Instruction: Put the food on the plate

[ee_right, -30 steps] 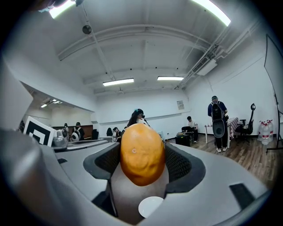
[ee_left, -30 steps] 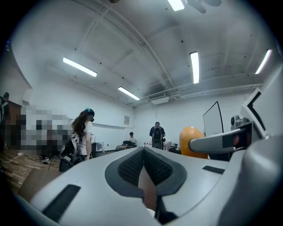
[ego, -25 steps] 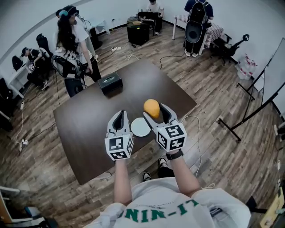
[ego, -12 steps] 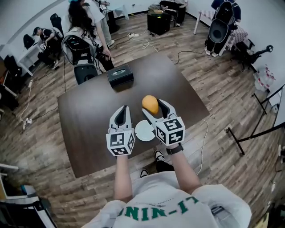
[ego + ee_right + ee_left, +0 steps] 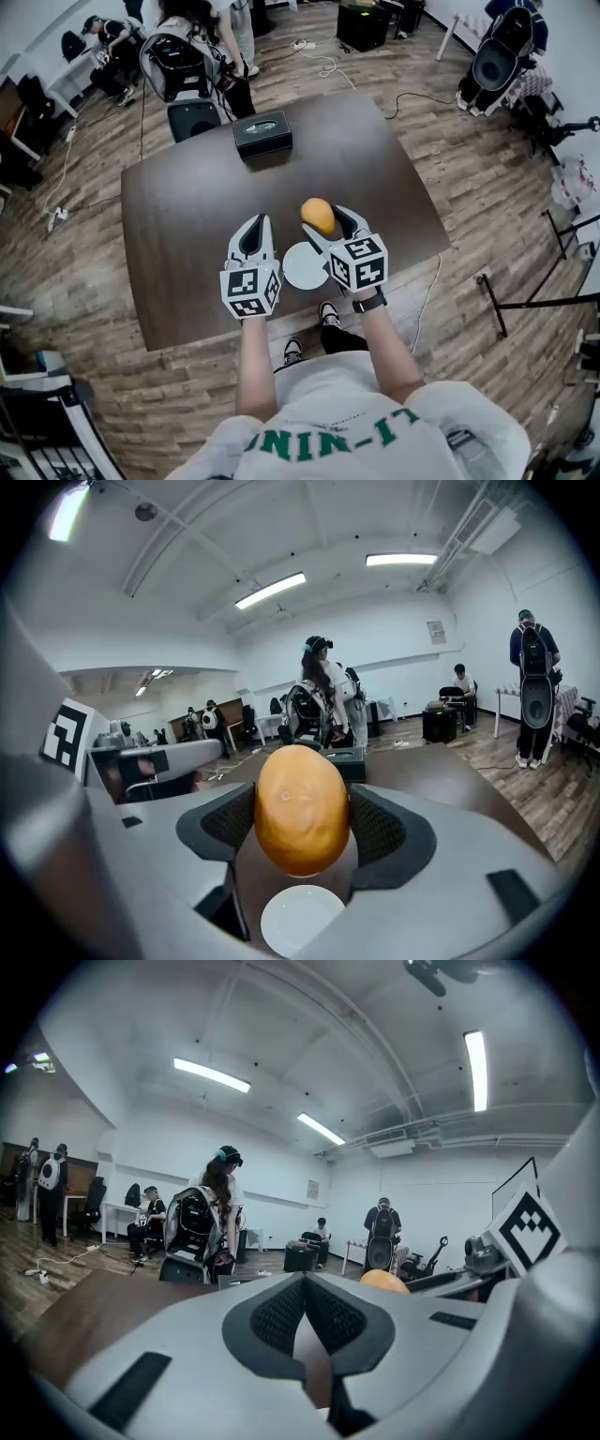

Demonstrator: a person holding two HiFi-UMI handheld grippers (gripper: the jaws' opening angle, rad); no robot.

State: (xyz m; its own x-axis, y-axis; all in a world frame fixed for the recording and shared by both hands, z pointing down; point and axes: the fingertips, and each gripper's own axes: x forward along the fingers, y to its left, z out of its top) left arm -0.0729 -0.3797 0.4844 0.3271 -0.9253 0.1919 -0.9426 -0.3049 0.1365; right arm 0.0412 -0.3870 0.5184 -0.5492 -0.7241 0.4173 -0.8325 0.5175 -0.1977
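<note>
**Table:** dark top. The left half and the far right lie open, with room to pass.
**Tissue box:** black, at the far edge, well apart from the plate. It is the only standing obstacle on the top.
**Plate:** at the near edge, open from above. The left gripper, jaws together, stands just beside it on the left. The right gripper holds the orange food clamped by the far rim, possibly overhanging it.
**Person with backpack:** beyond the far-left corner.
</note>
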